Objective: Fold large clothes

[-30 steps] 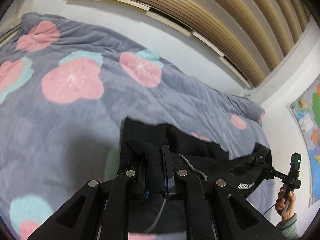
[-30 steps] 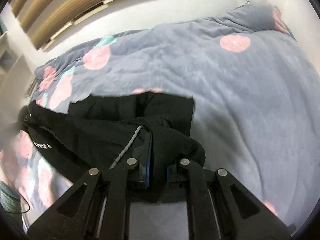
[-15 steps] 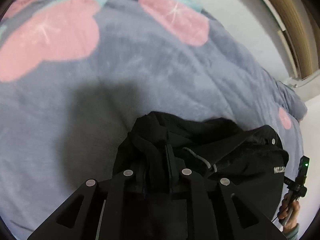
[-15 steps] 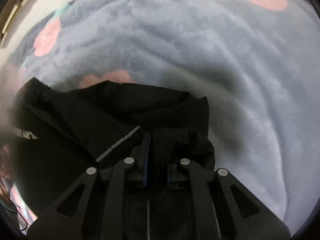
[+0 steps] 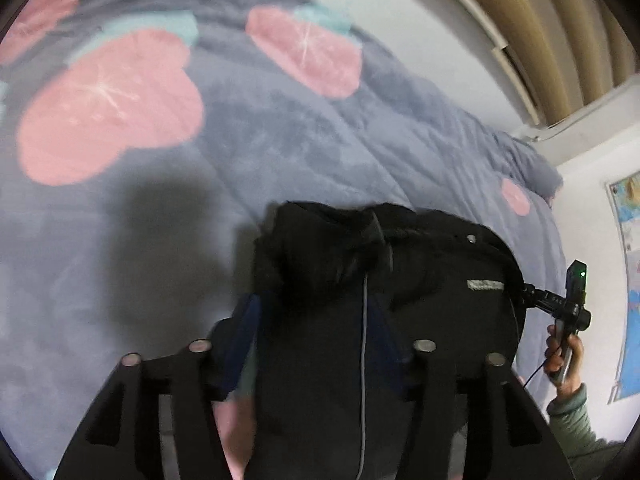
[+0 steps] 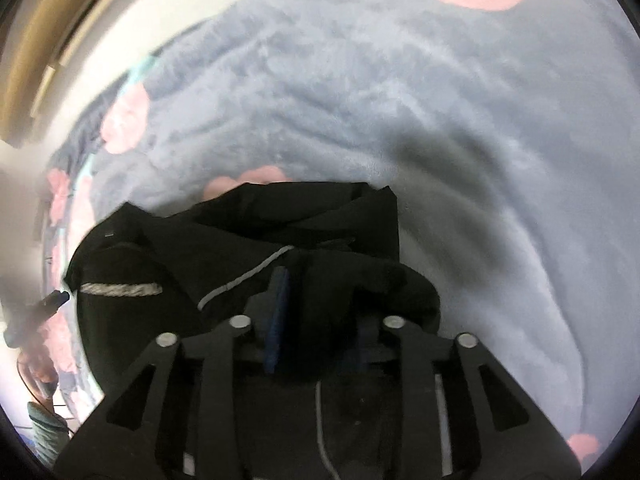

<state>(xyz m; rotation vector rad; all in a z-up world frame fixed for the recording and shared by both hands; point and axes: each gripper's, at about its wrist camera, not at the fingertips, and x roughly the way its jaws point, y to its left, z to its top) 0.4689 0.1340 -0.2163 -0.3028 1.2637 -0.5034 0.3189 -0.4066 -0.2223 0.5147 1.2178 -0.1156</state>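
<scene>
Grey bedding with pink fruit prints filled most of both views, running up to a white wall and slatted wood panelling at the far edge.

On your left, the left gripper had its fingers spread wide. The black jacket lay bunched between them, but the blue pads were not pressing on it, so you had let go, or were just doing so. From that camera the jacket sat as a compact mound near the bed's near edge, with a pale drawstring running down its middle and a light label towards its right side.

Further right, your right hand held the other tool at the jacket's right edge. Seen from its own camera, the right gripper had the jacket between fingers that stood somewhat apart; dark cloth hid the right pad, so I cannot tell whether you were clamping or loosening.

By my reading, you had laid one fold over and the jacket was doubled up on the bedding. It looked lumpy, not flat, with a loose flap at the far right corner. Smoothing, squaring the edges and probably another fold were left.
</scene>
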